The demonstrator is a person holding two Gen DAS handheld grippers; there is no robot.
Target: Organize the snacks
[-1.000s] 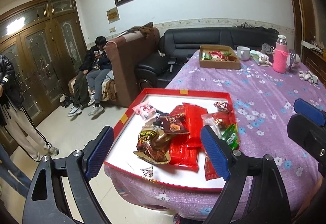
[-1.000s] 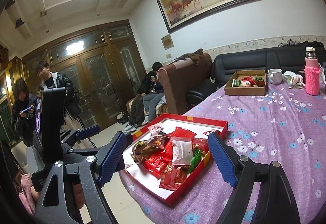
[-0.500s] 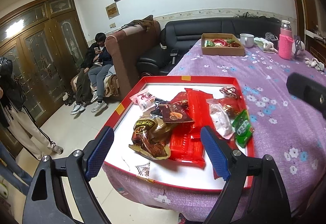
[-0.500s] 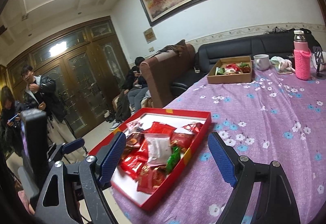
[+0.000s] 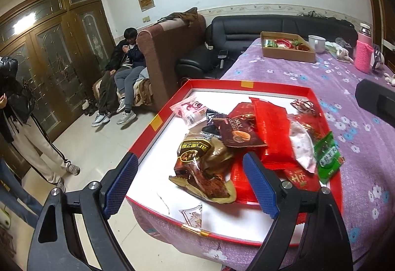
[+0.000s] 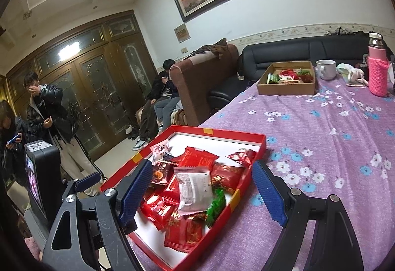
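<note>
A red tray (image 5: pixel 249 85) (image 6: pixel 262 145) with a white floor lies at the near corner of the purple flowered table. It holds a heap of wrapped snacks: a brown packet (image 5: pixel 202 169), red packets (image 5: pixel 271 132) (image 6: pixel 200 158), a white packet (image 6: pixel 195 188), a green one (image 5: pixel 327 160) (image 6: pixel 216 205) and a pink one (image 5: pixel 190 109). My left gripper (image 5: pixel 188 183) hangs open above the tray's near end, nothing between its blue pads. Over the tray's right side my right gripper (image 6: pixel 202 193) stands open, also empty. A cardboard box (image 5: pixel 287 53) (image 6: pixel 287 88) with sorted snacks sits at the table's far end.
A white mug (image 6: pixel 326 69), a pink-sleeved bottle (image 6: pixel 377 71) and soft toys stand beyond the box. Sofas (image 5: pixel 271 26) line the far wall. People sit on a brown sofa and stand on the floor at left. The table edge drops off left of the tray.
Both grippers have come closer to the red tray and lower over it; the tray and snacks look larger. Their jaws stay as wide as before. No snack has moved.
</note>
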